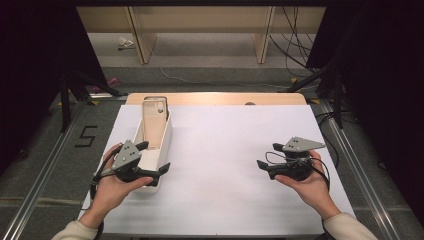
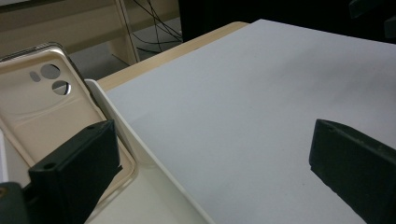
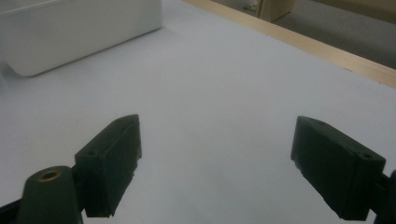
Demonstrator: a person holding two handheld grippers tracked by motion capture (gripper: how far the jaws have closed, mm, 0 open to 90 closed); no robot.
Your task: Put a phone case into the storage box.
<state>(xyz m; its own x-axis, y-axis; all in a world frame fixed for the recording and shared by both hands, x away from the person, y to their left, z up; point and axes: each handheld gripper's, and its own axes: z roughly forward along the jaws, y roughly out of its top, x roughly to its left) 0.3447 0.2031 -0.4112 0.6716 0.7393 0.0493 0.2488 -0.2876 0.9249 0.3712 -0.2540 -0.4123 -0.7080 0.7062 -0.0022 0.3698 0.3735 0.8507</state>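
Beige phone case (image 2: 44, 109), white tray (image 1: 162, 142); black gripper jaws, grey top plates; white table sheet (image 1: 225, 150), light wood edge

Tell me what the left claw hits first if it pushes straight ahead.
Probably the white box's side wall: the left claw straddles it, one jaw inside by the beige phone case, one over the table. Depth is unclear.

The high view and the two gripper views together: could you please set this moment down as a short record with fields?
surface: white table top, wooden strip along its far edge
container: white box, long and narrow, at the table's left side
contents: beige phone case leaning inside the box, its camera holes at the upper end
left gripper: open, one jaw over the box, the other outside its wall
right gripper: open, over bare table at the right, holding nothing
contact: neither gripper is touching the phone case
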